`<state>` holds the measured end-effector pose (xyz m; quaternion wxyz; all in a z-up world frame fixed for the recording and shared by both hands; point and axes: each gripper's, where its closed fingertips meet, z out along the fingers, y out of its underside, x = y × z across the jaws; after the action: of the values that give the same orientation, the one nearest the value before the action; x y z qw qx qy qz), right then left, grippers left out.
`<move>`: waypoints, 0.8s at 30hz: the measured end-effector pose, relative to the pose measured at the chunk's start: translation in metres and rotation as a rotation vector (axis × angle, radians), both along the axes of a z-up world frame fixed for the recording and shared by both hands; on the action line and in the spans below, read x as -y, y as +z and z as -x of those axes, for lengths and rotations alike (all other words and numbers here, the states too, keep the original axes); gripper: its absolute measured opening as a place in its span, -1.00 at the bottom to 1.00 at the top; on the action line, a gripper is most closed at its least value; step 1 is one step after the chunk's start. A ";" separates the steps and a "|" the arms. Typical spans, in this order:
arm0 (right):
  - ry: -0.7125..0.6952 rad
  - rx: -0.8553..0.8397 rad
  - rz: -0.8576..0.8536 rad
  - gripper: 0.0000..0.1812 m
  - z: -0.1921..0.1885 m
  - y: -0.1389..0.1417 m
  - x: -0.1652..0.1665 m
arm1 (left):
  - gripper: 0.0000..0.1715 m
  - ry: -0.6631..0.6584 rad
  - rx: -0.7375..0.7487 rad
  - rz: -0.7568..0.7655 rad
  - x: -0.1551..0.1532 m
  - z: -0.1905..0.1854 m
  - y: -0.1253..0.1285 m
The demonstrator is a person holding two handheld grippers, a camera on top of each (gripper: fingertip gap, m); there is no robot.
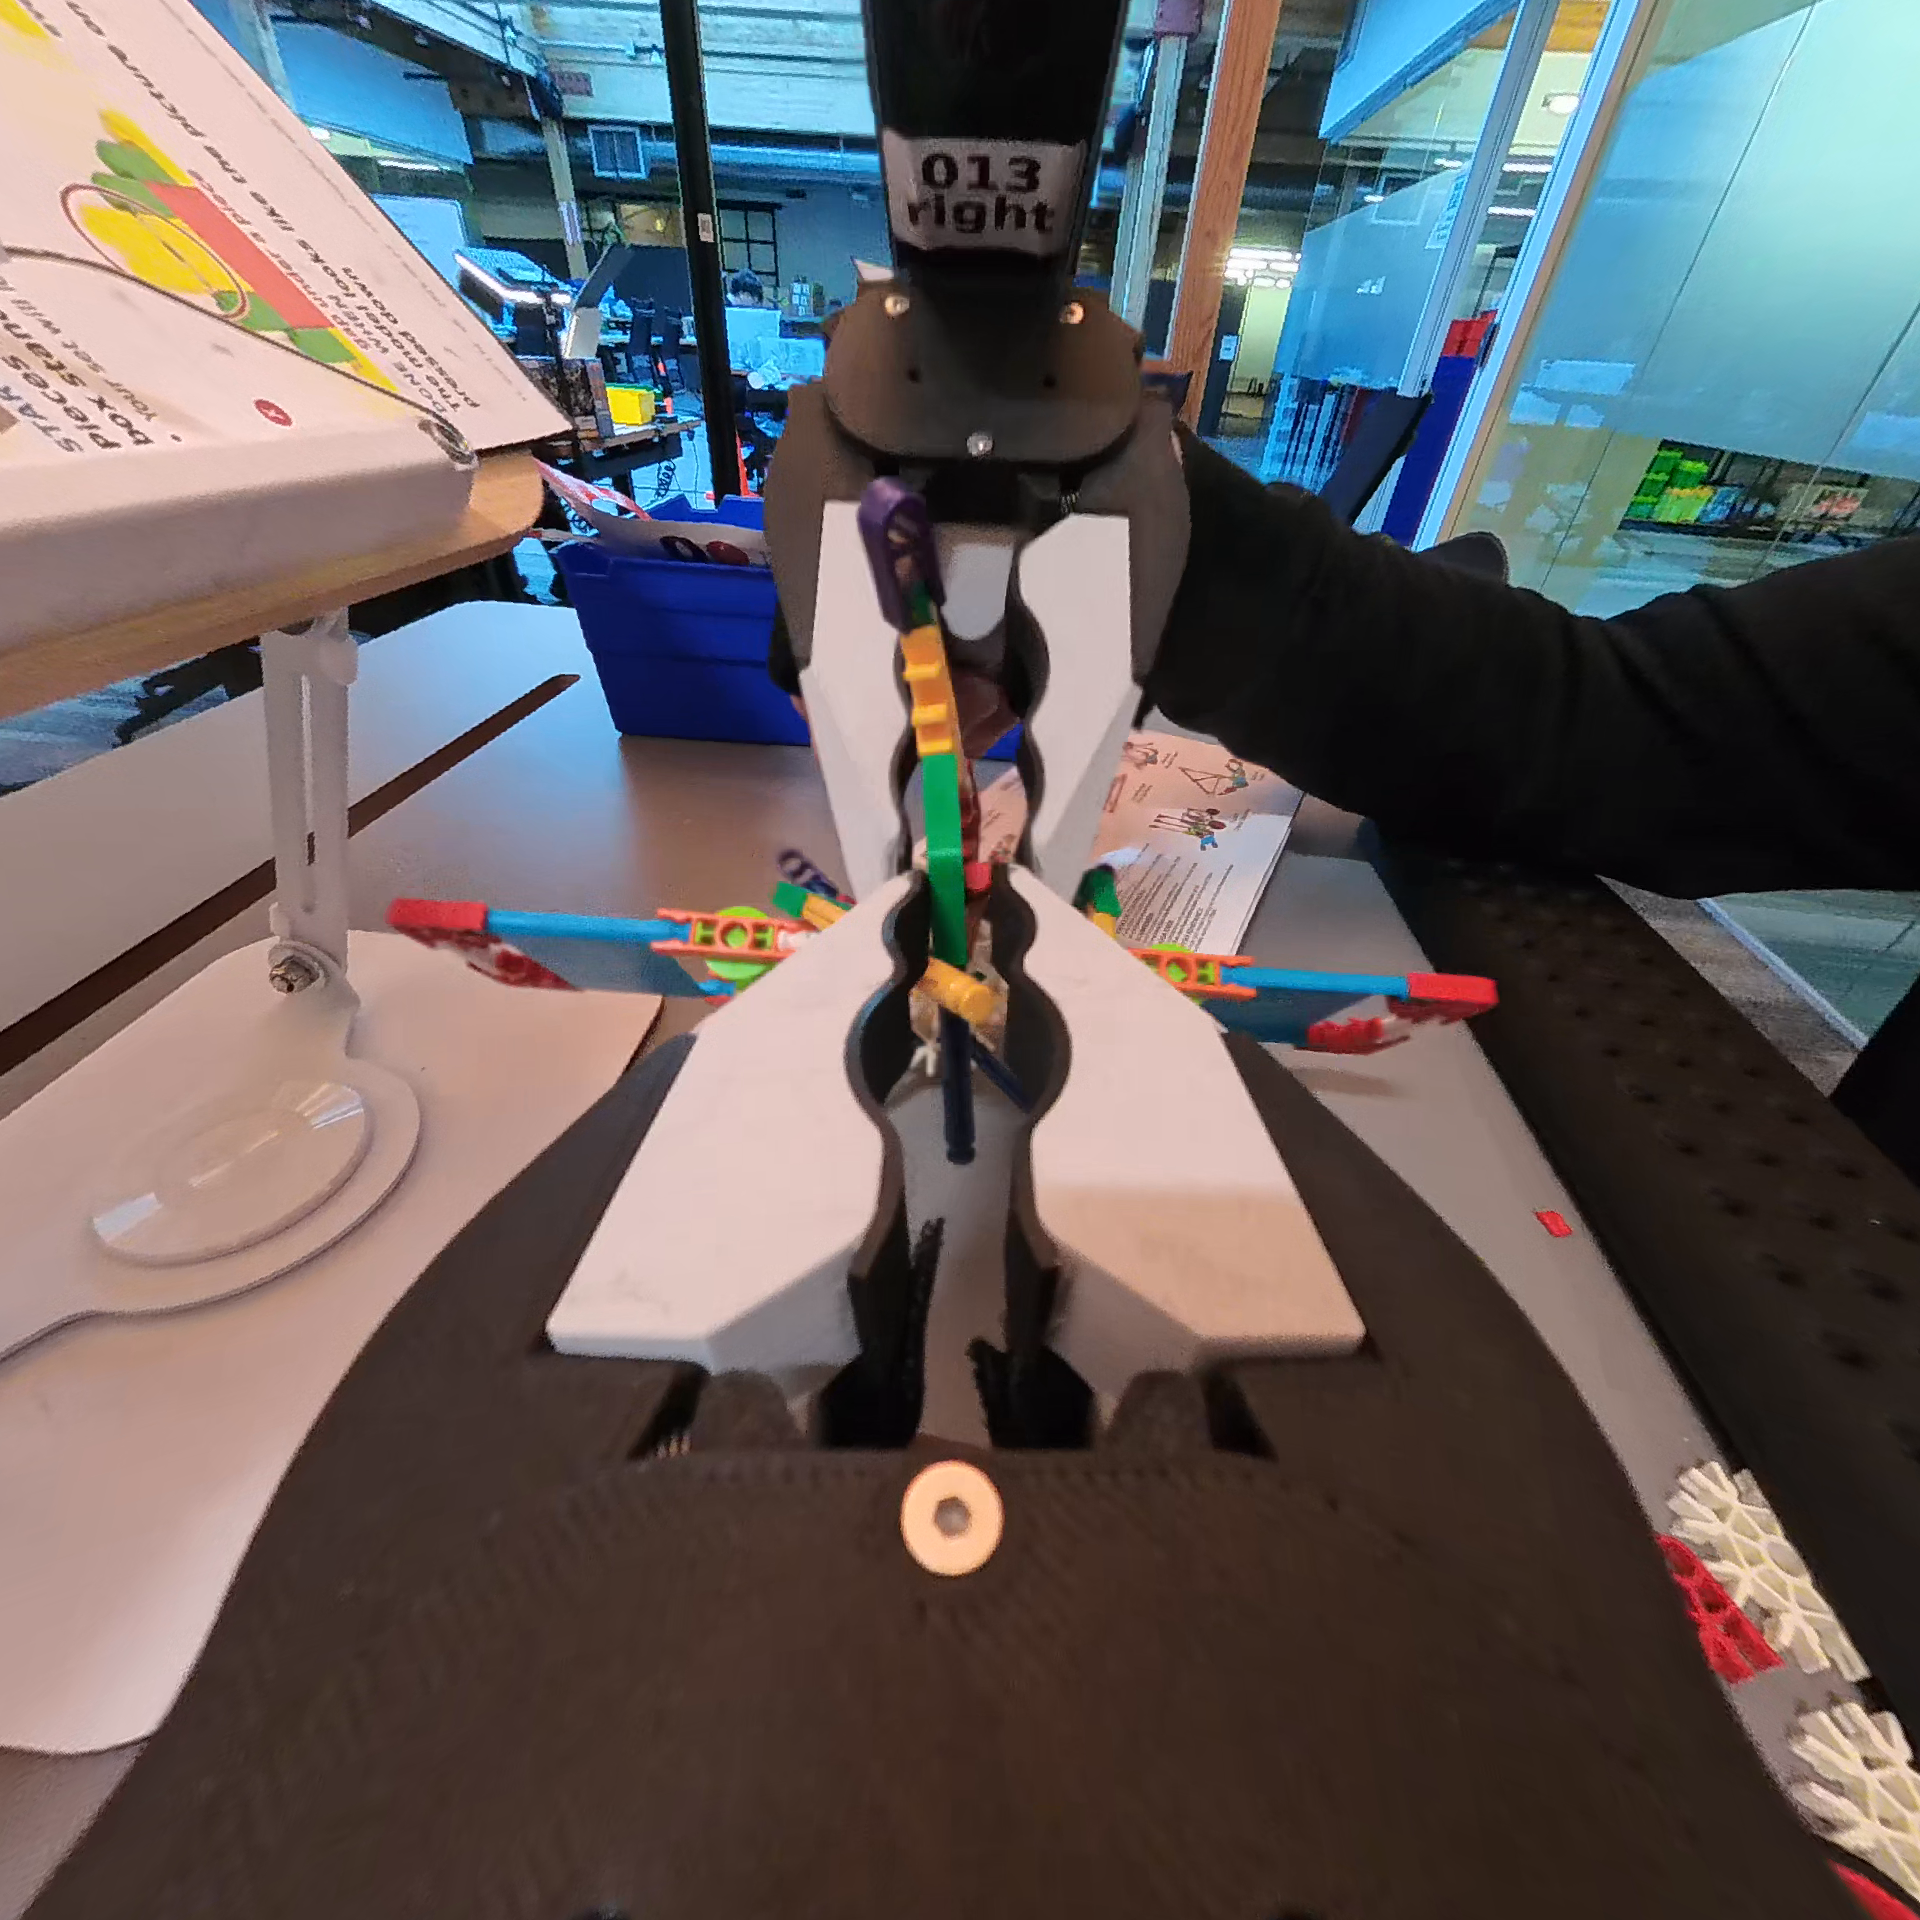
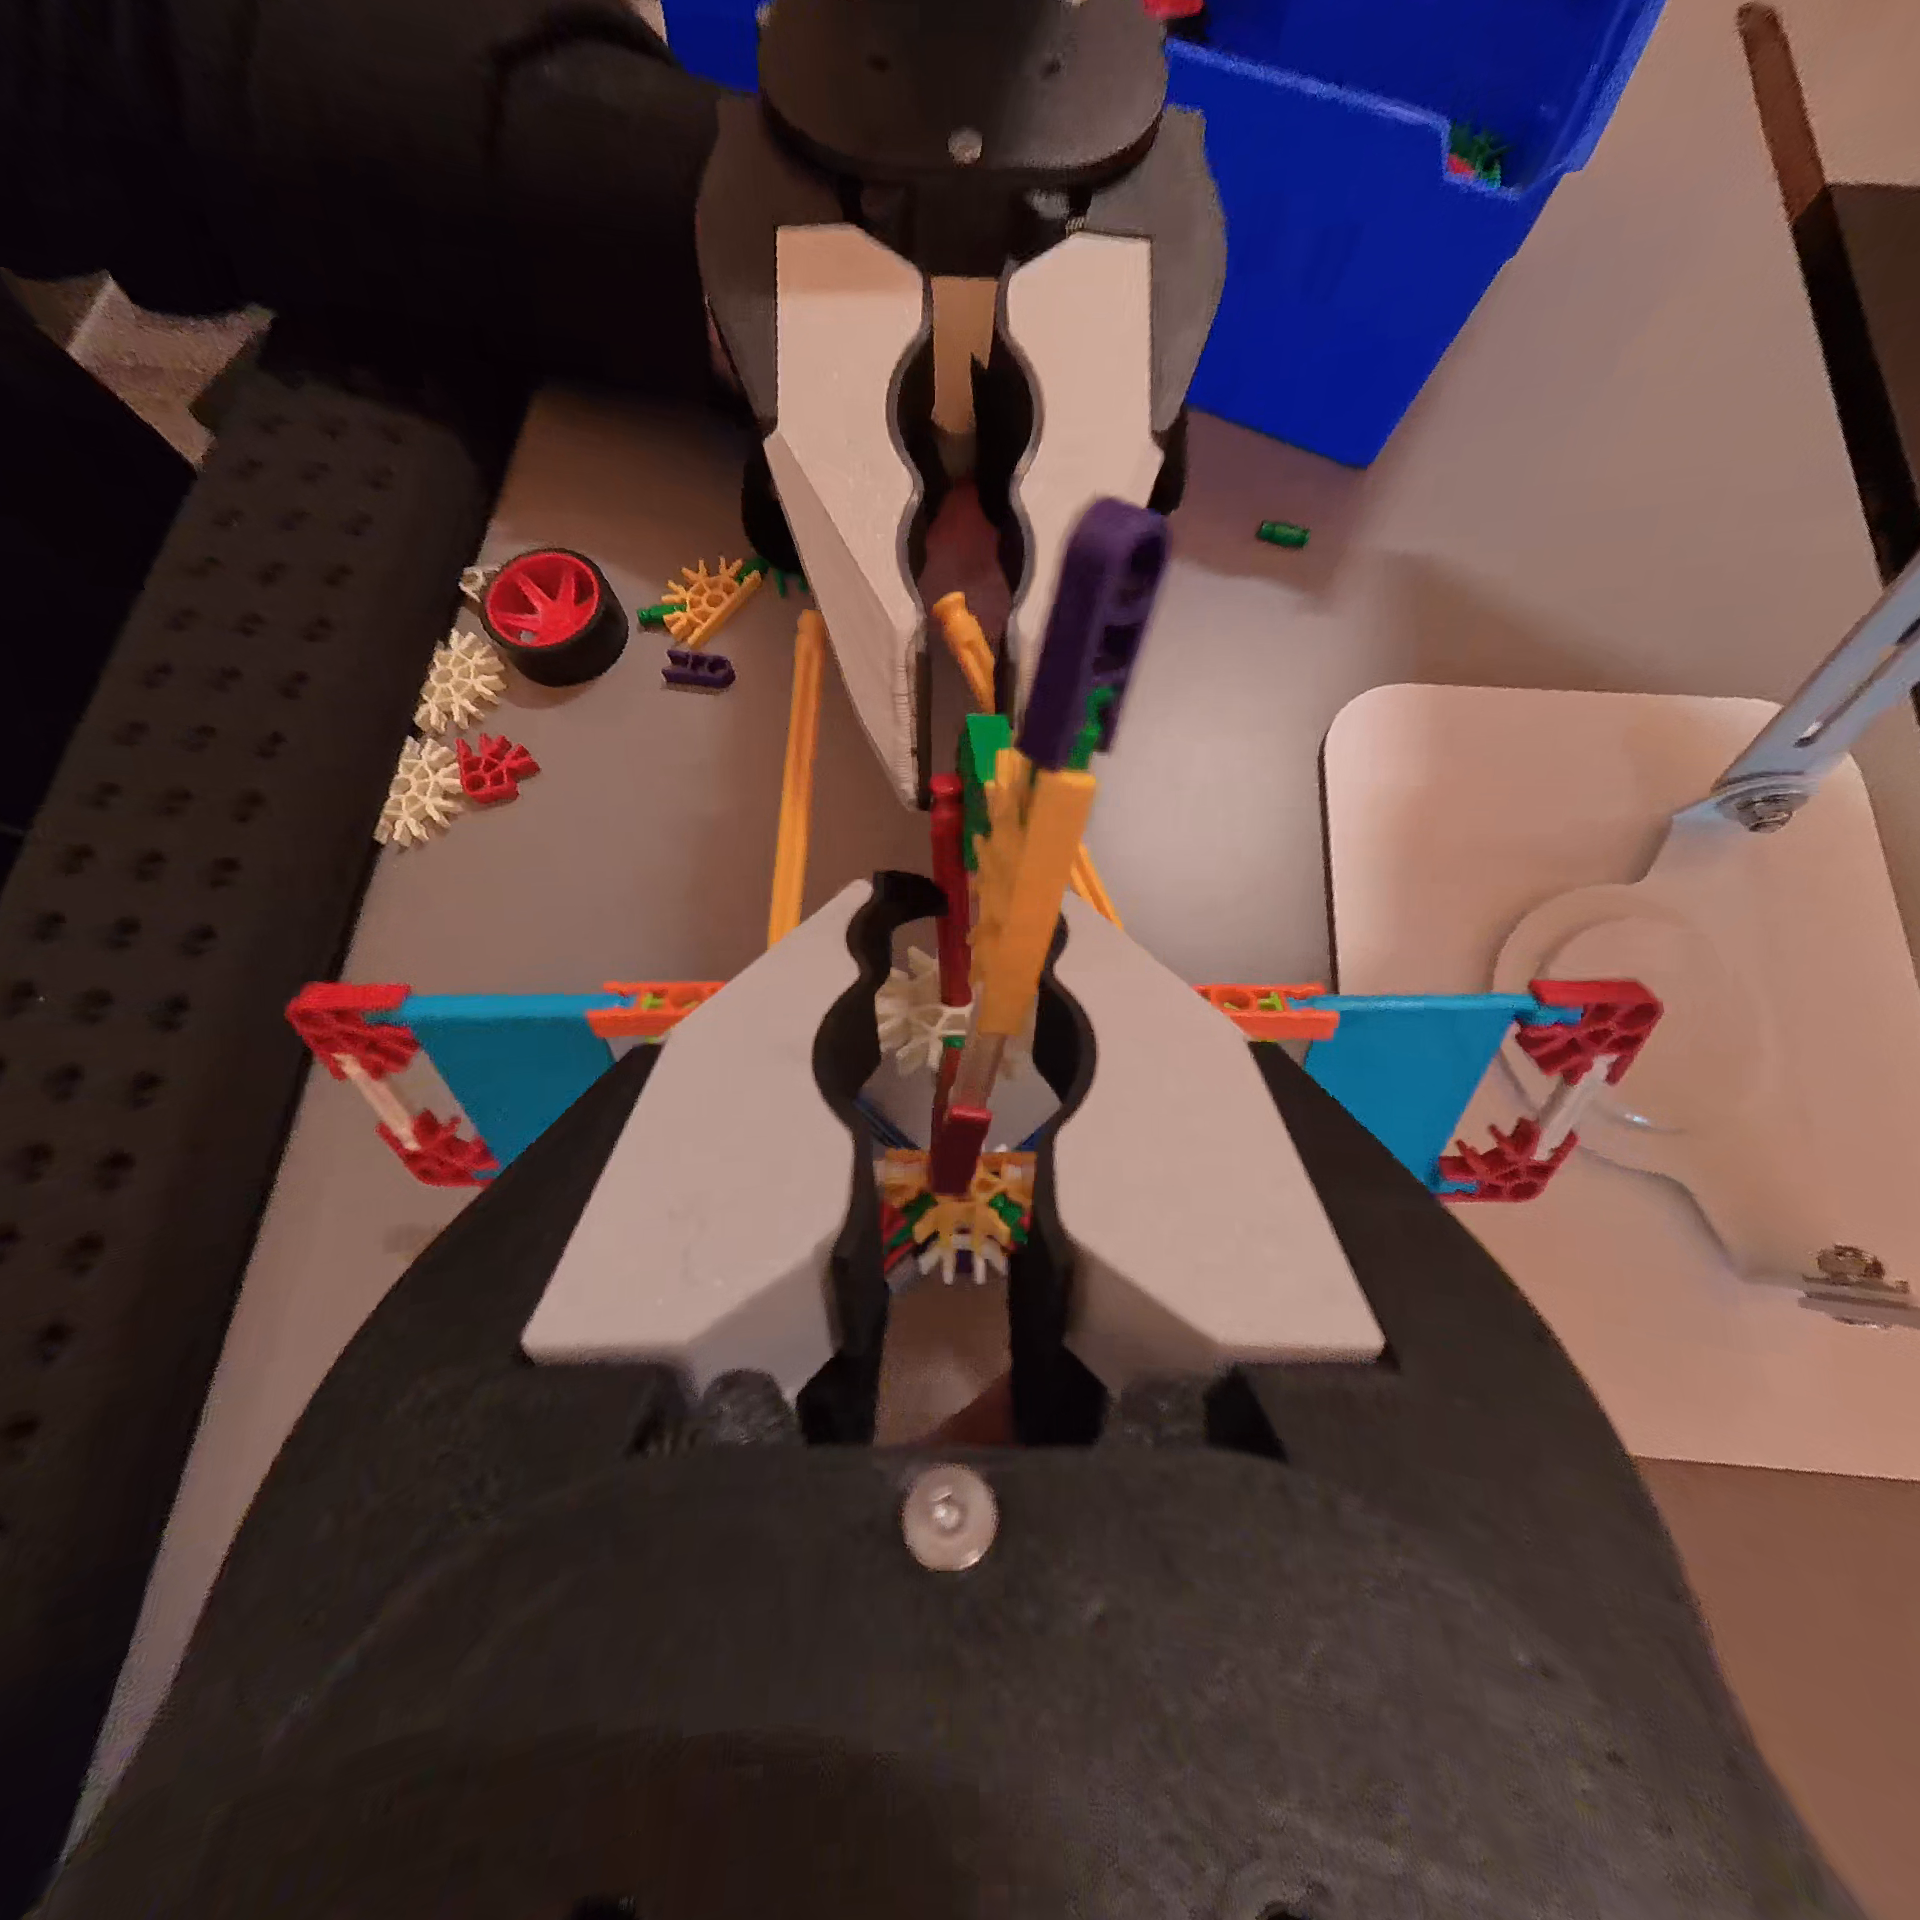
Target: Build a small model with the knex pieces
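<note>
Plastic rod-and-connector model (image 1: 948,894) sits clamped between both claws: left claw (image 1: 961,935) and right claw (image 2: 971,935) grip it from opposite sides above the desk (image 2: 1195,727). A white label (image 1: 982,197) marks the right claw's body.

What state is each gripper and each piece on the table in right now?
Left gripper: shut on the multicoloured rod-and-connector toy plane.
Right gripper: shut on the same plane.
Multicoloured rod-and-connector toy plane: held between both grippers, wings level.
Red-hubbed black wheel: loose on table.
Blue plastic bin: open-topped.
</note>
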<state>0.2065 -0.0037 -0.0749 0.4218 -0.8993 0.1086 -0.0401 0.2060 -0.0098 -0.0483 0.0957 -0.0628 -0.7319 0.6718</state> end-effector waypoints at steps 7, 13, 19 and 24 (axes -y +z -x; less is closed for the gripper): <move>-0.001 0.021 0.013 -0.95 -0.003 -0.004 -0.006 | -0.90 0.019 0.004 0.002 -0.002 -0.003 0.002; 0.022 0.016 0.000 -0.96 0.001 -0.003 -0.007 | -0.91 -0.002 -0.043 0.013 -0.002 0.000 0.005; 0.034 -0.011 -0.006 -0.95 0.005 -0.002 -0.004 | -0.93 -0.018 -0.142 0.057 0.000 0.001 0.009; 0.040 -0.008 0.006 -0.95 0.006 -0.003 -0.004 | -0.95 -0.002 -0.126 0.059 0.000 0.000 0.013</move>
<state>0.2002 0.0002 -0.0776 0.4193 -0.9027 0.0921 -0.0285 0.2055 -0.0100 -0.0353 0.1405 -0.0238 -0.7040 0.6957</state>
